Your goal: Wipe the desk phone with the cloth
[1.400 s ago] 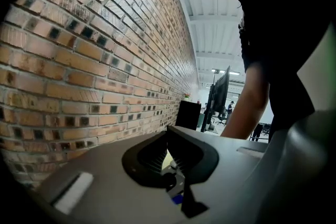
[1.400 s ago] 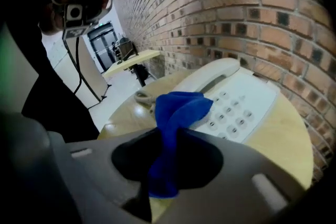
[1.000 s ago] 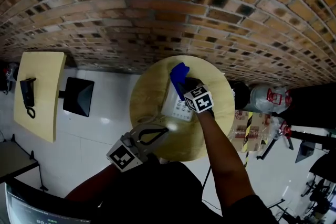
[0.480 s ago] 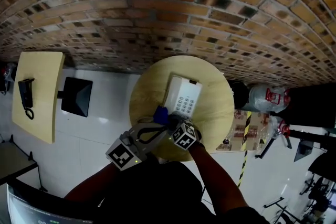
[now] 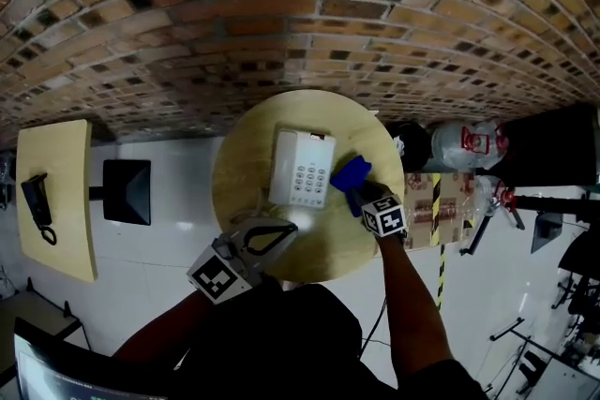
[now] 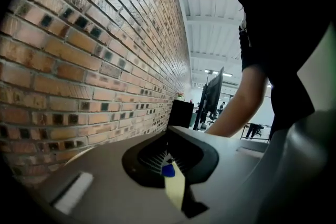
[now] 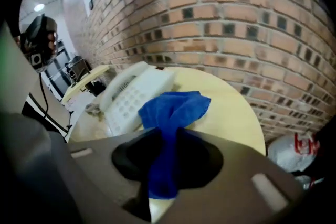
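A white desk phone (image 5: 300, 169) lies on the round wooden table (image 5: 246, 166); in the right gripper view the phone (image 7: 131, 93) sits left of centre. My right gripper (image 5: 363, 194) is shut on a blue cloth (image 5: 349, 171), held just right of the phone over the table top. In the right gripper view the cloth (image 7: 176, 106) bunches out of the right gripper (image 7: 167, 139) above the table (image 7: 231, 107). My left gripper (image 5: 292, 229) hovers at the table's near edge, jaws together and holding nothing. The left gripper (image 6: 173, 168) shows only a narrow slit between its jaws.
A brick wall (image 5: 281, 5) runs behind the table. A second table (image 5: 61, 201) with a black phone (image 5: 37, 201) stands at the left, with a black stool (image 5: 127, 190) beside it. A plastic bag (image 5: 466, 148) and a taped box (image 5: 436, 218) lie right of the round table.
The right gripper swept the cloth from the phone's far end down to the table's near edge, then out to the phone's right side. The left gripper stayed put.
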{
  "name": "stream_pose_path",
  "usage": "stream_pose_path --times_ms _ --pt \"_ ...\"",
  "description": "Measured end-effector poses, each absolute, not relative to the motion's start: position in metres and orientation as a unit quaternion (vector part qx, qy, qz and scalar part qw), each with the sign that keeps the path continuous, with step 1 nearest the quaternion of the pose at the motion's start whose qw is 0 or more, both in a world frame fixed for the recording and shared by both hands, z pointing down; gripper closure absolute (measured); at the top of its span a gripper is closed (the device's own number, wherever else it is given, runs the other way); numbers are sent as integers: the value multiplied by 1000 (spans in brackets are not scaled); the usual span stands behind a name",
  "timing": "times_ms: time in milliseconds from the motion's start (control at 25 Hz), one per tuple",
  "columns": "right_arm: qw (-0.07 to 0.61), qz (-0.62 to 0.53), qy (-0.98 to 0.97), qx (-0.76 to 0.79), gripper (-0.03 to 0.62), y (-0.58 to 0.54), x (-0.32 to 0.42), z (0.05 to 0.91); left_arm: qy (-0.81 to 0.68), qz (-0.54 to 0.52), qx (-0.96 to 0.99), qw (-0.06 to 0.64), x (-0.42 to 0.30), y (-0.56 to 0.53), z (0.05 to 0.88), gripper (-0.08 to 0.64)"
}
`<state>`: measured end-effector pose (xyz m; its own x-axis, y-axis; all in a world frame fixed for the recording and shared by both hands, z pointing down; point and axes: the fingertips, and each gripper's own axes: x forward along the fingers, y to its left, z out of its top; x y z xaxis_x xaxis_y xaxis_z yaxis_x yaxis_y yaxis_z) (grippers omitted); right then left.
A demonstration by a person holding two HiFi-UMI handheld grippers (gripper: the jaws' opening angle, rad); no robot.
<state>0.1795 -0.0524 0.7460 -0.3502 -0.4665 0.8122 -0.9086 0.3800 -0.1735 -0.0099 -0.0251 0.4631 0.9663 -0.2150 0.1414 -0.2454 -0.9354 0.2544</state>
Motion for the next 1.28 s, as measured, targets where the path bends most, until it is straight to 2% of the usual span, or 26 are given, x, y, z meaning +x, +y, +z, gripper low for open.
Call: stream_pose_path --times_ms 120,240,320,400,440,560,800,920,1040,1160,1240,1280 --pt "369 358 -724 459 495 -37 211 776 -112 58 983 136 -6 -26 464 572" --pt "377 333 -717 483 483 -47 218 779 -114 66 982 136 -10 -27 467 572" --pt "384 322 -709 496 437 -53 224 781 -118 68 981 141 -12 -27 469 572" --pt "375 333 -699 510 311 -57 232 781 -118 67 981 141 -12 -26 468 572" --pt "368 342 -695 515 269 -57 236 779 -117 65 981 141 -11 -25 467 572" --pt "338 333 -702 531 259 -61 242 759 -114 56 983 134 -8 -23 461 572" --pt "227 231 -788 523 262 -71 198 641 -123 38 984 122 0 -11 443 572" --pt "161 180 -835 495 299 -49 159 570 -128 25 986 106 4 3 427 572" --pt "99 138 -867 469 440 -12 127 501 -140 17 985 98 5 22 410 572" --pt "46 105 -892 436 539 36 99 443 -156 12 984 88 7 50 391 572" --pt "23 84 -907 413 591 72 82 412 -163 8 983 82 8 74 380 572" --pt "15 75 -913 401 591 89 75 399 -166 6 983 79 9 87 375 572"
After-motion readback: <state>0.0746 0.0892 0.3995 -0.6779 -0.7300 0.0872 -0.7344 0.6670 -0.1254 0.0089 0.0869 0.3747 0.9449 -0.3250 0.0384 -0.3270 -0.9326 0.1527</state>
